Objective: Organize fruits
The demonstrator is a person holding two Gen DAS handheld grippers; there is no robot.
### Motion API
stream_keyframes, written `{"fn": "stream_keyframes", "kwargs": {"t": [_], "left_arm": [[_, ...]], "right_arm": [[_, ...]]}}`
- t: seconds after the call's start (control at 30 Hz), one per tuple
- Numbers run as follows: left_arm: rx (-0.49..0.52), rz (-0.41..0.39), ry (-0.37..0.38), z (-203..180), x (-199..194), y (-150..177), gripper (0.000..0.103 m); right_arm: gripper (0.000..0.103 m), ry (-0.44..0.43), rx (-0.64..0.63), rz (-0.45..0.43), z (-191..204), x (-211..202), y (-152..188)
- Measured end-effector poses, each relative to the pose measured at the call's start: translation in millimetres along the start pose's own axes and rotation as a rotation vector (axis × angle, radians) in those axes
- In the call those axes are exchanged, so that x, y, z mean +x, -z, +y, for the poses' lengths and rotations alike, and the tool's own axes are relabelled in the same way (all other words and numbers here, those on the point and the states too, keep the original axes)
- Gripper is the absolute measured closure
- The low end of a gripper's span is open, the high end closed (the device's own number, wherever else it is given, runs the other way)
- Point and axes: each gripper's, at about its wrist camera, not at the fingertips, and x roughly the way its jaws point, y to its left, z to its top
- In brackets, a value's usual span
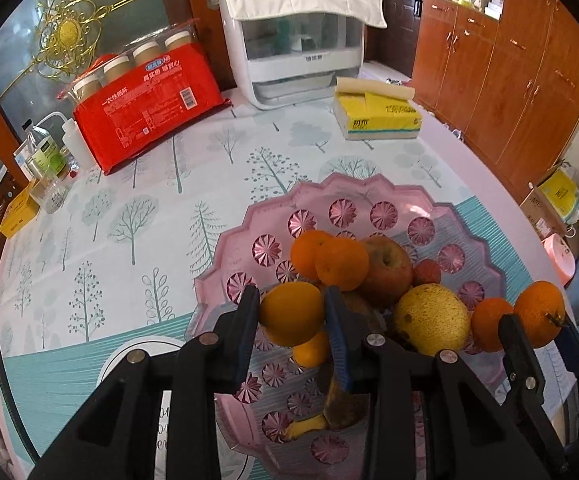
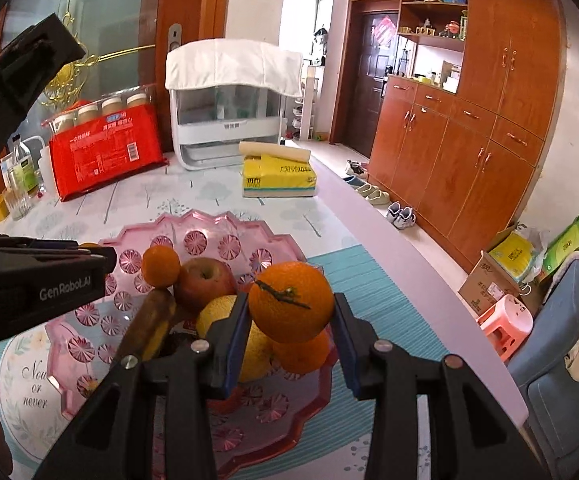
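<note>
Orange (image 2: 291, 306) between right claw (image 2: 289, 320) pads, above pink tray (image 2: 225, 224).

— Where's the fruit?
— Piled in the tray (image 1: 225, 276) on the worktop (image 1: 149, 208): apple (image 1: 389, 268) behind the pear (image 1: 433, 318).
— Beyond it?
— Tissue pack (image 1: 377, 116) right, cup package (image 1: 145, 100) left, dispenser (image 1: 301, 52) between.

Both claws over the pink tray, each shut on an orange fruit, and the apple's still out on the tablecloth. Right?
Not quite: the apple is in the pink tray, among the other fruit, as the left wrist view shows. The rest holds: left claw shut on a smooth orange fruit, right claw on a stemmed orange, both over the tray.
</note>
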Motion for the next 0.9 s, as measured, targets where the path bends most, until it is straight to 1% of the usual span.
{"fn": "stream_keyframes", "kwargs": {"t": [0.07,0.13,0.17,0.2,0.23,0.27,0.3,0.37,0.5,0.63,0.7,0.9], "left_arm": [[0.000,0.010,-0.006,-0.5,2.6,2.2,0.071],[0.000,0.019,-0.013,-1.4,5.0,4.6,0.069],[0.001,0.019,-0.017,-1.6,5.1,5.4,0.067],[0.003,0.018,-0.026,-2.1,5.0,6.5,0.060],[0.003,0.016,-0.032,-2.3,4.6,7.0,0.055],[0.001,0.013,-0.038,-1.9,3.7,7.6,0.045],[-0.004,0.007,-0.045,-1.3,2.3,8.4,0.038],[-0.014,-0.005,-0.059,0.1,-1.4,9.8,0.032],[-0.032,-0.010,-0.074,3.2,-6.9,12.8,0.027],[-0.061,-0.010,-0.087,9.1,-13.1,18.3,0.024],[-0.078,-0.013,-0.095,13.5,-17.0,21.8,0.019],[-0.125,-0.023,-0.116,28.4,-27.7,34.5,0.013]], "right_arm": [[0.059,-0.010,0.000,0.001,-0.3,1.4,0.6],[0.050,-0.010,-0.003,-0.019,-0.5,-0.6,-0.1],[0.044,-0.013,-0.005,-0.032,-0.6,-2.0,-0.2],[0.041,-0.013,-0.008,-0.046,-0.6,-3.9,0.0],[0.041,-0.012,-0.011,-0.057,-0.4,-5.6,-0.2],[0.040,-0.011,-0.016,-0.067,-0.3,-7.0,-0.4],[0.040,-0.012,-0.019,-0.072,-0.2,-7.8,-0.2],[0.039,-0.015,-0.019,-0.077,-1.5,-8.2,-0.5],[0.039,-0.021,-0.018,-0.071,-3.6,-7.3,-1.4],[0.039,-0.032,-0.030,-0.079,-2.5,-9.4,-2.6],[0.039,-0.044,-0.042,-0.083,-0.4,-12.0,-3.5],[0.039,-0.081,-0.077,-0.084,7.7,-18.4,-2.9]]}}
